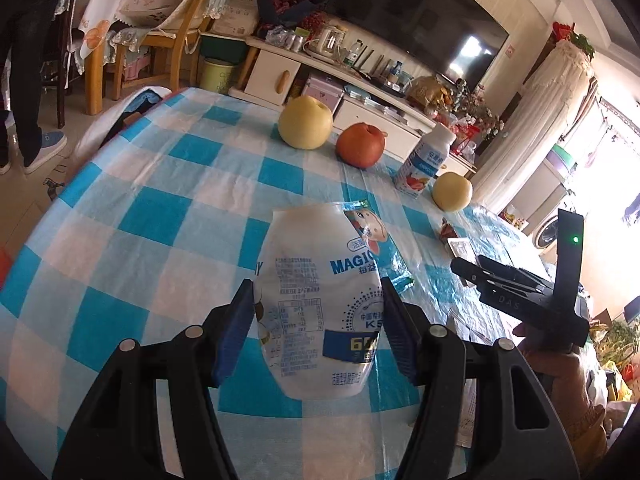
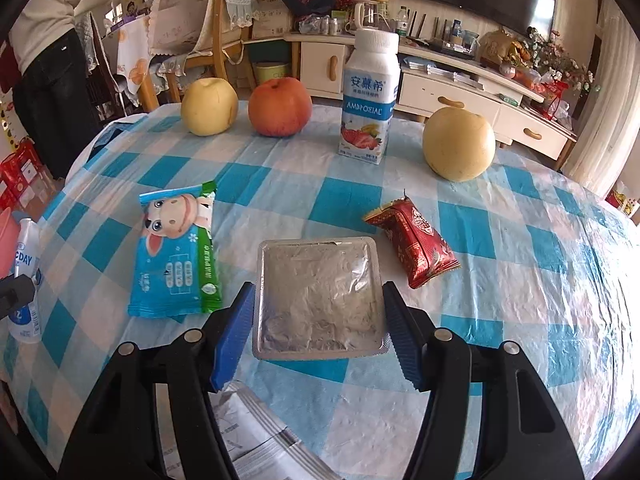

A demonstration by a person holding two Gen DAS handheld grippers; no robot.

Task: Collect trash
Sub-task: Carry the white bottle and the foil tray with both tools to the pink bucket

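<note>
Clearly the left gripper [image 1: 318, 312] has its jaws clamped on a white bottle-shaped pouch [image 1: 320, 304], printed with small text and the word MAGIC, and it holds the pouch above the table; the right gripper [image 2: 318, 320] has its jaws around a flat silver foil packet [image 2: 318, 292], and the pads seem to touch both of its edges, so I judge that it is gripped, though not firmly.

What may go wrong: the white pouch is soft and thin, so it could fold between the pads and slide out when the hand turns; the foil packet is held only by its narrow sides, so it could buckle or drop back. A wide swing of either hand might also knock the yogurt bottle [image 2: 370, 96], which stands upright at the far side between the red apple [image 2: 280, 106] and a yellow pear [image 2: 459, 144]; another pear [image 2: 209, 106] is at the far left.

Other trash lies on the cloth: a blue and green wrapper [image 2: 176, 252] to the left of the foil packet, and a red wrapper [image 2: 414, 240] to its right.

The table [image 2: 540, 280] has a blue and white checked plastic cover, wrinkled and shiny; behind it is a living room with a low cream cabinet [image 2: 460, 96], a dark television [image 1: 416, 16], wooden chairs, and a person standing [image 2: 44, 40] at the far left.
</note>
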